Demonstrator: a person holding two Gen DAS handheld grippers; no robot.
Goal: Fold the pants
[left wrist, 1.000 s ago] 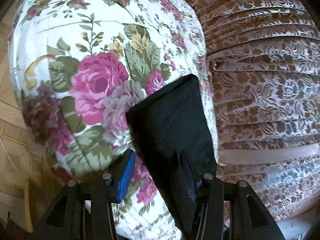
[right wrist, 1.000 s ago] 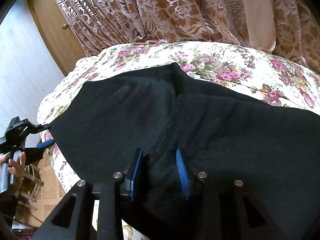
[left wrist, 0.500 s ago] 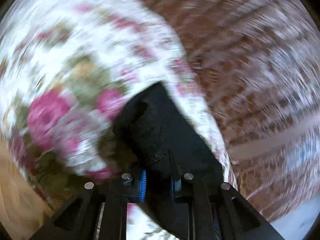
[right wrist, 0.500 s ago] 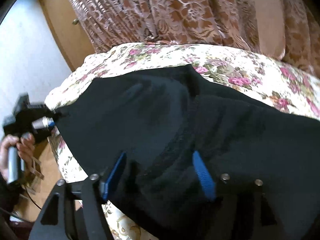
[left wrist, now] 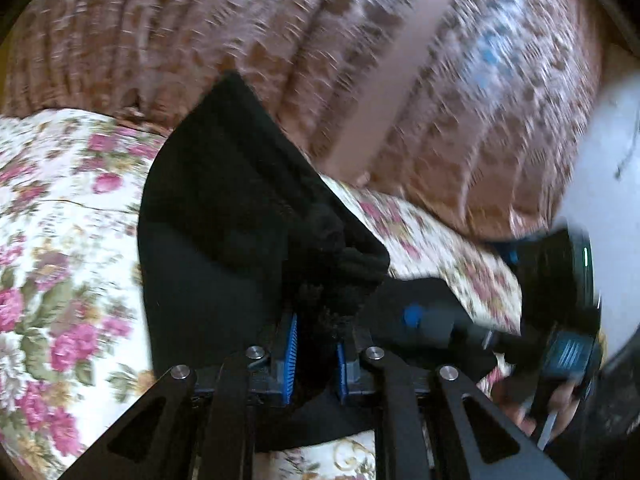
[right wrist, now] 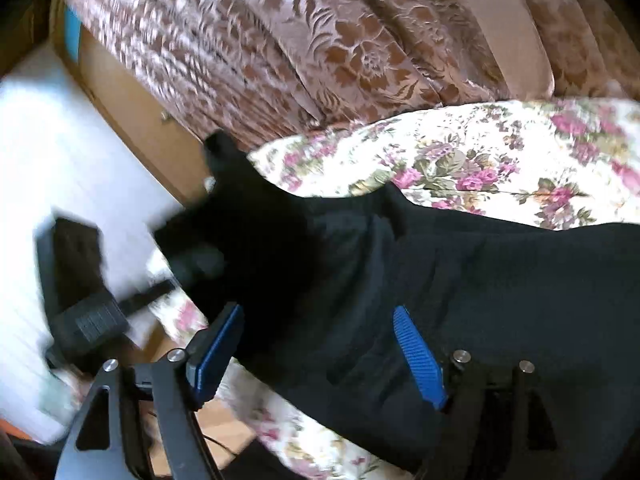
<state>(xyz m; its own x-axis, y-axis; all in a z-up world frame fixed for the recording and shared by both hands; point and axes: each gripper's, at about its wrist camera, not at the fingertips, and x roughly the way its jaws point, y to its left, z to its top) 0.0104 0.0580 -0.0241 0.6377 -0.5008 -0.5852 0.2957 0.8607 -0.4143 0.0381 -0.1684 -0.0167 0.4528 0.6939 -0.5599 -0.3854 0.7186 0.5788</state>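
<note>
Between left tool (left wrist: 314, 354) pads: bunched pants (left wrist: 224, 216) edge.

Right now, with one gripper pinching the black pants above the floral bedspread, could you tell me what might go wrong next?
1. The left gripper holds only a small bunch of the black pants; a quick lift might pull the fabric free.
2. The right gripper has just been opening, its jaws wide over the cloth without pressing it, so that end could slide and skew the fold.
3. The pants lie near the edge of the floral bedspread and may slip off.
</note>
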